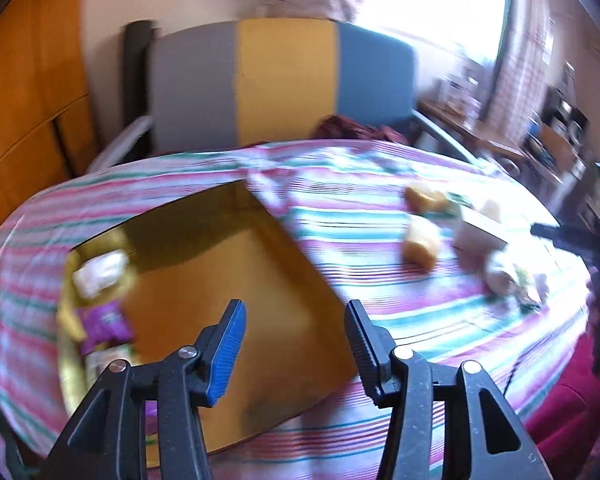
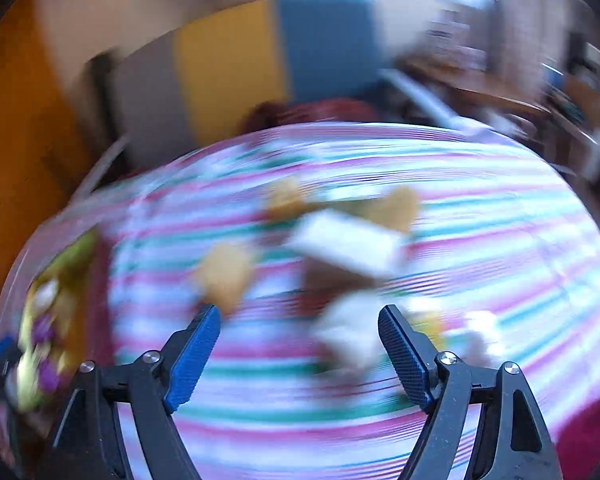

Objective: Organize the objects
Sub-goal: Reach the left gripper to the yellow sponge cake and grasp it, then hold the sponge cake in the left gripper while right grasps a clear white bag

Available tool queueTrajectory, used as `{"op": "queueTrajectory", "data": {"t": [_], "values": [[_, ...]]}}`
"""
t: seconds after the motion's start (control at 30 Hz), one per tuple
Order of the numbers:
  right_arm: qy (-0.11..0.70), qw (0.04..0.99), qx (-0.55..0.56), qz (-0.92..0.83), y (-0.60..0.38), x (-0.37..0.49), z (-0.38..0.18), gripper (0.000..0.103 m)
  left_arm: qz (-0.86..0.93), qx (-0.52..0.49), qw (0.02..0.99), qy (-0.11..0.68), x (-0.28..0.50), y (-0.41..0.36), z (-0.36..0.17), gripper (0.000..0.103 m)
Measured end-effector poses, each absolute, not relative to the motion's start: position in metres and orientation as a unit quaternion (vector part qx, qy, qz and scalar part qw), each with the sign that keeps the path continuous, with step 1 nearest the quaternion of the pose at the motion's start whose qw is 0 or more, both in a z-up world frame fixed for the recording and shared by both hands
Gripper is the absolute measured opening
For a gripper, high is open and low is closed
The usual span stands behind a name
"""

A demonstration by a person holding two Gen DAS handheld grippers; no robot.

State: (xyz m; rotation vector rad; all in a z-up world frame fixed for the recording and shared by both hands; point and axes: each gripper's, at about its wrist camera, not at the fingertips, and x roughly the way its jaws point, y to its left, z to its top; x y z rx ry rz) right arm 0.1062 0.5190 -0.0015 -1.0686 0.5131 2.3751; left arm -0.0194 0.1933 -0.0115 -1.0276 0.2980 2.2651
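**A:** Status on the grippers?

**B:** I've got the left gripper (image 1: 294,320) above the near right corner of the box (image 1: 236,280). Jaws apart, nothing between the pads. The view through the gap is just box floor and edge.

**A:** Right one?

**B:** Right gripper (image 2: 300,328) has its jaws spread wide, empty. It hangs over the striped cloth (image 2: 480,240). That view is badly smeared, so I can only give rough shapes.

**A:** Where's the stuff to sort?

**B:** Some is in the box already, bunched along its left wall: a white packet (image 1: 100,274), a purple packet (image 1: 106,326), and something pale below them that I can't make out. The rest of the box floor is bare.

**A:** And outside it?

**B:** A loose cluster on the cloth, right of the box, well apart from it. Two yellow buns (image 1: 422,242), one behind the other. A white carton (image 1: 480,232) just right of them. A pale wrapped item (image 1: 504,272) nearer to me, with green bits beside it. In the right view the same cluster sits ahead of the jaws, with one whitish piece (image 2: 352,332) showing between the fingers, but below them, not touched.

**A:** Background?

**B:** A grey, yellow and blue headboard (image 1: 284,80) behind the bed, and an orange wardrobe (image 1: 20,100) to the left.
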Motion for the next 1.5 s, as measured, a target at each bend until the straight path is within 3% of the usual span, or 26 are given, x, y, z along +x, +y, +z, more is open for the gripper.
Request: {"op": "queueTrajectory", "data": {"t": [0.17, 0.27, 0.43, 0.53, 0.93, 1.0, 1.03, 1.07, 1.5], "values": [[0.274, 0.364, -0.344, 0.821, 0.598, 0.155, -0.026, 0.083, 0.826, -0.399, 0.369, 0.148, -0.008, 0.259, -0.016, 0.065], [0.354, 0.385, -0.31, 0.794, 0.624, 0.179, -0.031, 0.083, 0.81, -0.407, 0.388, 0.168, -0.007, 0.298, -0.025, 0.074], [0.395, 0.377, -0.307, 0.779, 0.634, 0.184, -0.039, 0.084, 0.79, -0.425, 0.395, 0.197, -0.015, 0.351, -0.043, 0.075], [0.396, 0.366, -0.316, 0.781, 0.632, 0.177, -0.043, 0.084, 0.785, -0.422, 0.398, 0.218, -0.021, 0.377, -0.051, 0.083], [0.419, 0.341, -0.309, 0.782, 0.636, 0.18, -0.046, 0.087, 0.763, -0.455, 0.384, 0.253, -0.058, 0.44, -0.095, 0.087], [0.421, 0.342, -0.307, 0.782, 0.638, 0.18, -0.047, 0.087, 0.763, -0.462, 0.381, 0.245, -0.064, 0.445, -0.103, 0.084], [0.421, 0.343, -0.308, 0.781, 0.638, 0.18, -0.047, 0.088, 0.76, -0.472, 0.379, 0.237, -0.067, 0.445, -0.107, 0.058], [0.42, 0.345, -0.308, 0.781, 0.639, 0.18, -0.047, 0.088, 0.755, -0.485, 0.38, 0.223, -0.068, 0.443, -0.111, 0.053], [0.452, 0.388, -0.298, 0.746, 0.659, 0.202, -0.055, 0.088, 0.769, -0.431, 0.42, 0.217, 0.022, 0.373, -0.095, 0.051]]}}
